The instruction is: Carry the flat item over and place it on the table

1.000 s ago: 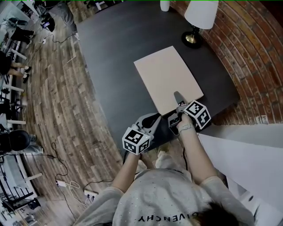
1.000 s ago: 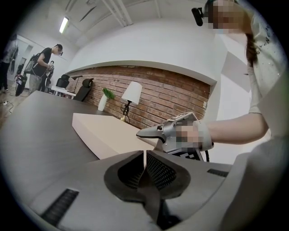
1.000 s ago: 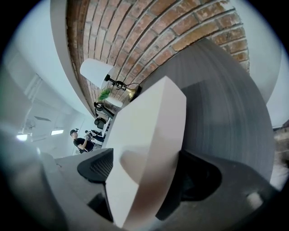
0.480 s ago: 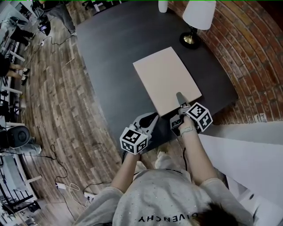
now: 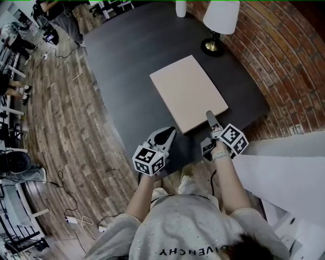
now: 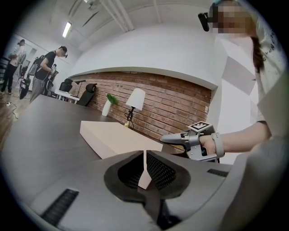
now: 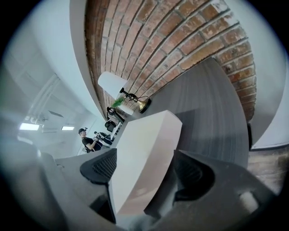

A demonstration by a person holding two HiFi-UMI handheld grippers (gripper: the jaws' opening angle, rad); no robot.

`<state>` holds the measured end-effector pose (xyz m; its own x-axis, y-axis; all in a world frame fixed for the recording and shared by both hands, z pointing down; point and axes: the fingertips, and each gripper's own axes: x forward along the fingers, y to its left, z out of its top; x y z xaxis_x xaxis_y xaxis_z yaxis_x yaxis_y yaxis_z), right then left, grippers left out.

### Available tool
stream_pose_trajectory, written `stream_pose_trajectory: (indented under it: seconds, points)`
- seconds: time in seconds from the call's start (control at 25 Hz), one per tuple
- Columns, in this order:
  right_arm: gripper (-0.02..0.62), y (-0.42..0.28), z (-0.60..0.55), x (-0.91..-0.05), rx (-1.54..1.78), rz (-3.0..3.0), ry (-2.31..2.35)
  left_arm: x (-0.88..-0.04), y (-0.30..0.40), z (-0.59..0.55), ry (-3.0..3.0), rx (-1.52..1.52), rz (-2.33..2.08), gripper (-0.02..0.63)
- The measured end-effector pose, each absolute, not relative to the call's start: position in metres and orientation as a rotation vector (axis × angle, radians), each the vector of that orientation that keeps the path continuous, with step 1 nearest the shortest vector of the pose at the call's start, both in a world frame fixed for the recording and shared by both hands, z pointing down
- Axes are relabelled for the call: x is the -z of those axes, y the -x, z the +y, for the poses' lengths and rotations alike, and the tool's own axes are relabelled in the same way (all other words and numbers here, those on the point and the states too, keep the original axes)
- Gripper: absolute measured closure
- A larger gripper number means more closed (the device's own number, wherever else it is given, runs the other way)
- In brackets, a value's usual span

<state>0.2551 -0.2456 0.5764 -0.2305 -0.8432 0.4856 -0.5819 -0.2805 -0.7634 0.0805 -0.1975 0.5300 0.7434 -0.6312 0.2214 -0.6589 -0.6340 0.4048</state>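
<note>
The flat item is a thick beige board [image 5: 188,94] lying on the dark table [image 5: 132,61], its near edge close to the table's front edge. My right gripper [image 5: 207,124] is at the board's near right corner, one finger [image 5: 207,116] lying over the top face. Its jaws have just been closing a little but still stand wide, with the board's edge [image 7: 140,149] between them. My left gripper [image 5: 170,133] hovers left of the board's near corner, shut and holding nothing. In the left gripper view the board [image 6: 113,137] lies ahead, with the right gripper's finger [image 6: 174,137] beside it.
A lamp [image 5: 218,20] and a white vase [image 5: 181,7] stand at the table's far end. A curved brick wall [image 5: 284,76] runs along the right. A white panel [image 5: 284,177] sits near right. Wooden floor [image 5: 71,132] and desks with people lie to the left.
The right gripper has drawn back towards the board's near edge, so less of its finger lies over the board. The left gripper has eased back too. The board has stayed put.
</note>
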Motion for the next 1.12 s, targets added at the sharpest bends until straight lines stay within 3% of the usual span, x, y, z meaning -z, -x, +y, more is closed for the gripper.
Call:
stream_pose_trajectory:
  seconds: [0.24,0.64,1.12]
  points:
    - [0.373,-0.257,-0.235,-0.561,1.406,1.852,1.806,-0.524,-0.062,-0.205,-2.48,-0.067,-1.026,0.591]
    - [0.595,-0.241,-0.23,-0.527,1.181,2.146,1.817,-0.505,-0.043,-0.214,-2.499,-0.035,-1.077,0.591]
    - [0.595,-0.218,-0.225,-0.467,0.808,2.438,1.759,-0.478,-0.027,-0.223,-2.538,0.004,-1.146,0.591]
